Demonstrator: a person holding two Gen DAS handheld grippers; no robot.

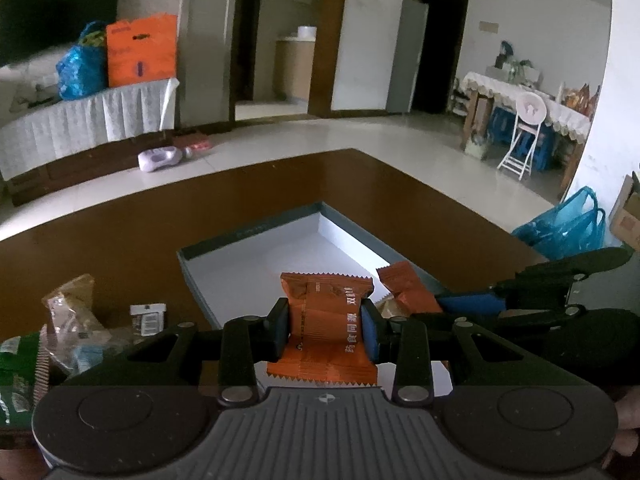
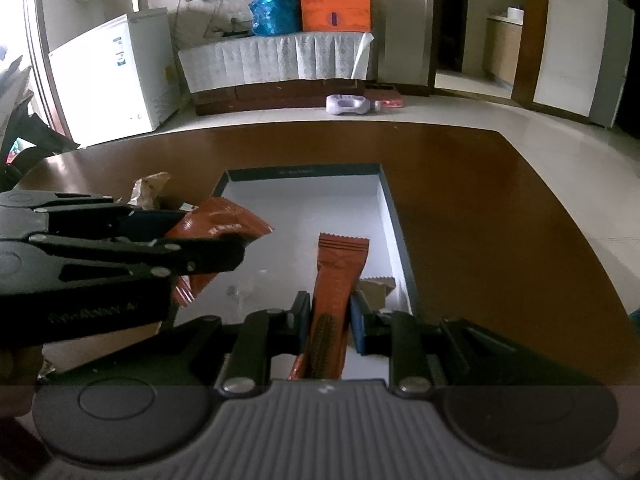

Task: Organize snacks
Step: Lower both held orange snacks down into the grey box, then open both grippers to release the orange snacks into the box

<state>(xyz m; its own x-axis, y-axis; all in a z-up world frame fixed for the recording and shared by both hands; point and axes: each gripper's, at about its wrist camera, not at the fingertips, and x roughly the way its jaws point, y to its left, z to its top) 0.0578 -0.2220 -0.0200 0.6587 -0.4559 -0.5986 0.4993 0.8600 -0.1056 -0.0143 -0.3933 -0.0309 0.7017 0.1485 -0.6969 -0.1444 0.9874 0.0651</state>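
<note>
Both grippers loaded over tray point(image 2: 394, 216), nothing released yet. Left gripper point(image 1: 325, 330) clamped flat on orange packet point(image 1: 326, 320), frame centre. Right gripper point(image 2: 330, 320) pinched edge-on on second orange packet point(image 2: 338, 276). Tan wrapper point(image 2: 376, 288) already in tray, lower right. Loose snacks point(image 1: 72, 320) left on table point(image 2: 480, 220), lower left. Tray floor mostly bare; grippers close together, walls low.

Both of my wrist views are dim indoors, with a cool cast. Daylight enters from the left of the right wrist view, washing out the white chest freezer point(image 2: 116, 76). The brown table point(image 2: 460, 208) shows soft glare patches. Fisheye distortion bends the room at the edges, with black corners. The background is slightly blurred. A darker band crosses the bottom of the right wrist view.
</note>
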